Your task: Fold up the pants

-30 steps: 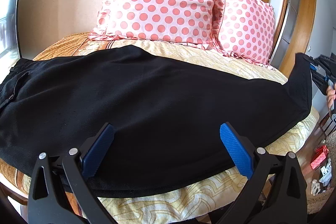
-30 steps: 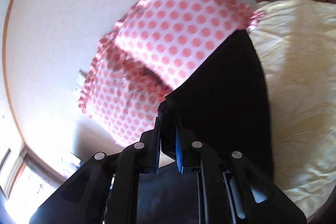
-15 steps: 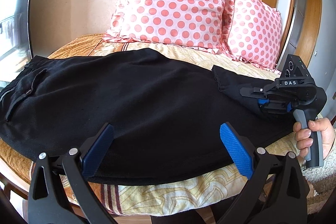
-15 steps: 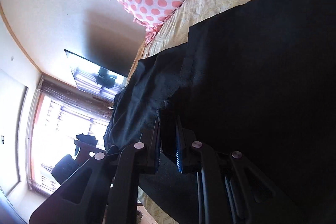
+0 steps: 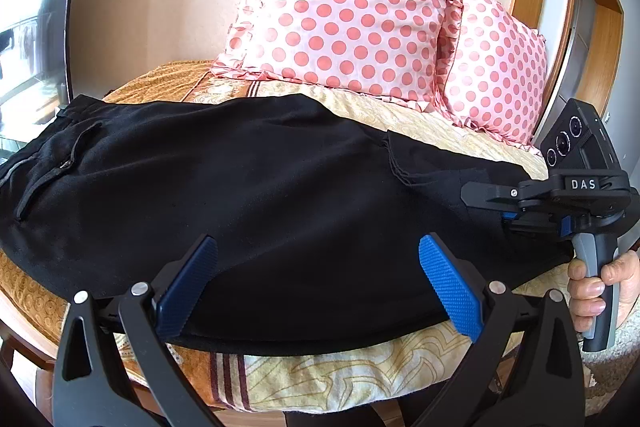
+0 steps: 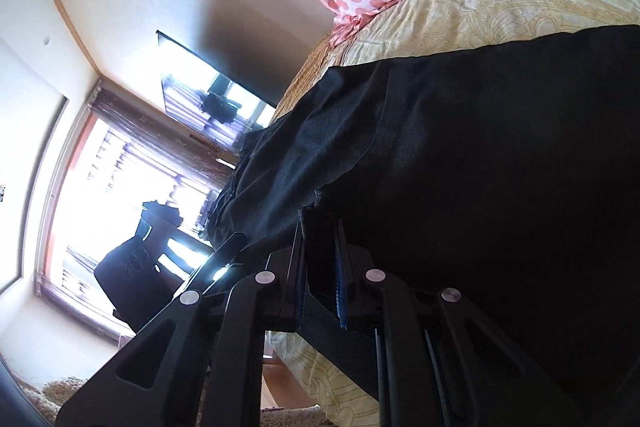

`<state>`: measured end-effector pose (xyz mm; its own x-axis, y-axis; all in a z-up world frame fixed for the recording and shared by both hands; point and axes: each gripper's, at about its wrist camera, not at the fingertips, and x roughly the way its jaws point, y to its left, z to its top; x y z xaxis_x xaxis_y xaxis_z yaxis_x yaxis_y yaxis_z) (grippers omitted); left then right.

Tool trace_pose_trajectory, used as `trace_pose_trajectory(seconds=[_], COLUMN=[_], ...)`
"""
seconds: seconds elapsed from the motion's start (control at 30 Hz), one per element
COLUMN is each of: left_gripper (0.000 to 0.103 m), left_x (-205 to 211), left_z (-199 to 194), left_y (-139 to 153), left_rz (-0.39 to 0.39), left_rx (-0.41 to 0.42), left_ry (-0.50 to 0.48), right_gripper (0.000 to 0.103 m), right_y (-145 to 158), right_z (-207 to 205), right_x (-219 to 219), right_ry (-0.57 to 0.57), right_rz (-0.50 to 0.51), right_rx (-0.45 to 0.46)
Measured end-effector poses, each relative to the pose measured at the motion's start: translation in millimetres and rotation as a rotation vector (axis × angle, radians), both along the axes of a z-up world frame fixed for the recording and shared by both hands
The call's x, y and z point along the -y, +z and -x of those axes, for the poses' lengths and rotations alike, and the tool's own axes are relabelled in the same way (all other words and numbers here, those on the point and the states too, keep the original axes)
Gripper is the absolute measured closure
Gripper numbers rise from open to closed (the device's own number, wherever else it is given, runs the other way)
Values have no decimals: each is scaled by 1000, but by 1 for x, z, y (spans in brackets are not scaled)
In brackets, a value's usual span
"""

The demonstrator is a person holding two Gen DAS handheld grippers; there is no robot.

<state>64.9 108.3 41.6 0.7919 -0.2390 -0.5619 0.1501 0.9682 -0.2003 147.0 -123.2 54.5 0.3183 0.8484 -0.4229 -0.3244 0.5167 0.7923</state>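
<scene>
While pants (image 5: 260, 195) lie across bed (image 5: 400, 371) mid-frame, right claw (image 6: 320, 223) is clamped on a leg hem at right; left claw (image 5: 318, 279) gapes wide, lower center, empty.

Black fabric pants (image 5: 260, 211) lying flat across the centre of the frame, waistband with zipper at left; hem end at right folded back over the leg.
</scene>
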Motion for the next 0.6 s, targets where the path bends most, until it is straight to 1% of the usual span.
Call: trace_pose_trajectory(seconds=[0.1, 0.2, 0.3, 0.4, 0.47, 0.53, 0.6], left_gripper=[2, 2, 2, 2, 2, 2, 2], left_x=[-1, 0, 1, 0, -2, -4, -6], left_z=[0, -1, 1, 0, 1, 2, 2], left_y=[0, -1, 0, 1, 1, 1, 1], left_rz=[3, -1, -15, -11, -3, -2, -5], left_rx=[1, -4, 1, 0, 2, 2, 2], left_ry=[5, 6, 8, 18, 25, 31, 38], right_gripper=[91, 90, 90, 90, 90, 90, 90], right_y=[7, 2, -4, -4, -2, -7, -14], right_z=[-2, -3, -4, -3, 0, 4, 5], right_x=[-2, -10, -23, -32, -38, -45, -47], right_ry=[-3, 12, 41, 60, 67, 77, 77], right_rz=[-15, -8, 20, -3, 46, 103, 119], right_rx=[27, 8, -1, 6, 40, 54, 50])
